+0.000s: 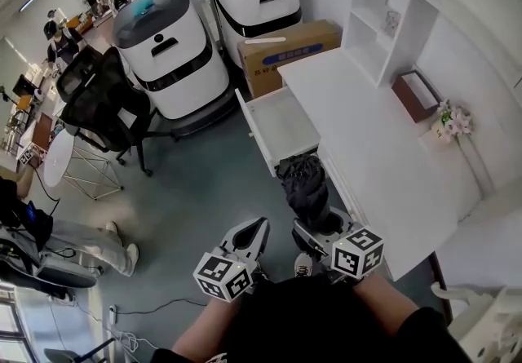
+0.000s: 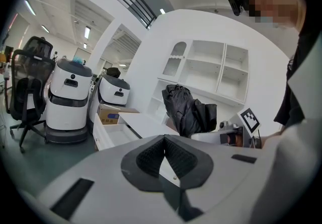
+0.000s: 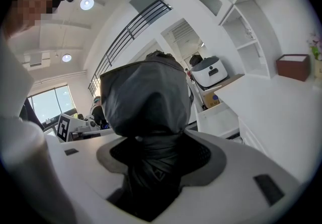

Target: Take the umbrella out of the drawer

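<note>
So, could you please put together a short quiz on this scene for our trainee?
1. Which gripper's fingers clamp the umbrella? A) left gripper B) right gripper C) neither
2. Fill in: the drawer stands ___.
3. True or false: the umbrella lies inside the drawer.
Key: 1 B; 2 open; 3 false.

no legible text, cardboard box [image 1: 287, 51] print unreadable
</note>
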`<action>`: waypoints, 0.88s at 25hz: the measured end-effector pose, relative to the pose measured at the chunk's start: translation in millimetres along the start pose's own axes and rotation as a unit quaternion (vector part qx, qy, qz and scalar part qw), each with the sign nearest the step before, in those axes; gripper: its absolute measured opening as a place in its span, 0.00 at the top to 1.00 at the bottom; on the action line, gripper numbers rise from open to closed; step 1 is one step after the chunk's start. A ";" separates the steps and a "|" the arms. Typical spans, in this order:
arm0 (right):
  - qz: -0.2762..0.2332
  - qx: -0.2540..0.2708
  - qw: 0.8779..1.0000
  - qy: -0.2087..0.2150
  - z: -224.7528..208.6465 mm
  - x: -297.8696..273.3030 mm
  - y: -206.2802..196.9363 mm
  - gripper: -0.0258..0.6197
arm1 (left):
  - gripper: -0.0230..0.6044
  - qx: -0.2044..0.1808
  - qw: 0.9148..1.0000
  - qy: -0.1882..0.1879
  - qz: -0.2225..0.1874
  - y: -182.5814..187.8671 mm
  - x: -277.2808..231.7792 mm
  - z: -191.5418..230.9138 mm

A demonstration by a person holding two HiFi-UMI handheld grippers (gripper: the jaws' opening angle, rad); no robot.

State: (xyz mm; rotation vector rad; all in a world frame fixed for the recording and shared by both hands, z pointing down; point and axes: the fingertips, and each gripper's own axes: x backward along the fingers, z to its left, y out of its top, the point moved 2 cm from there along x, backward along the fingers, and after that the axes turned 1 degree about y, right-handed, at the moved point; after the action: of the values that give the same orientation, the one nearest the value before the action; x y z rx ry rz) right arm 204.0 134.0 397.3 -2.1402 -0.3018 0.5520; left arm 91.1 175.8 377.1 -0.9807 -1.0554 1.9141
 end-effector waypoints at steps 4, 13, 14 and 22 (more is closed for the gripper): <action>0.000 0.002 1.000 0.004 -4.3 7.4 0.2 0.58 | 0.96 -0.003 1.000 0.000 0.001 -1.6 -6.3 -8.6; 0.001 0.004 1.000 0.004 -11.3 10.1 0.6 0.58 | 0.96 -0.006 1.000 -0.001 0.003 -1.3 -13.5 -13.1; 0.001 0.003 1.000 0.004 -12.2 9.7 0.4 0.58 | 0.96 -0.006 1.000 -0.001 0.003 -1.3 -14.1 -12.4; 0.005 -0.005 1.000 0.004 -23.4 8.6 -0.6 0.58 | 0.96 -0.004 1.000 0.001 0.009 -3.6 -23.5 -12.2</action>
State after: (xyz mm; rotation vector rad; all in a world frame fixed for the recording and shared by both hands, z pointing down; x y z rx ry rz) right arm 222.9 121.4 407.5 -2.1547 -0.2912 0.5483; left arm 112.9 161.1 382.0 -1.0001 -1.0561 1.9245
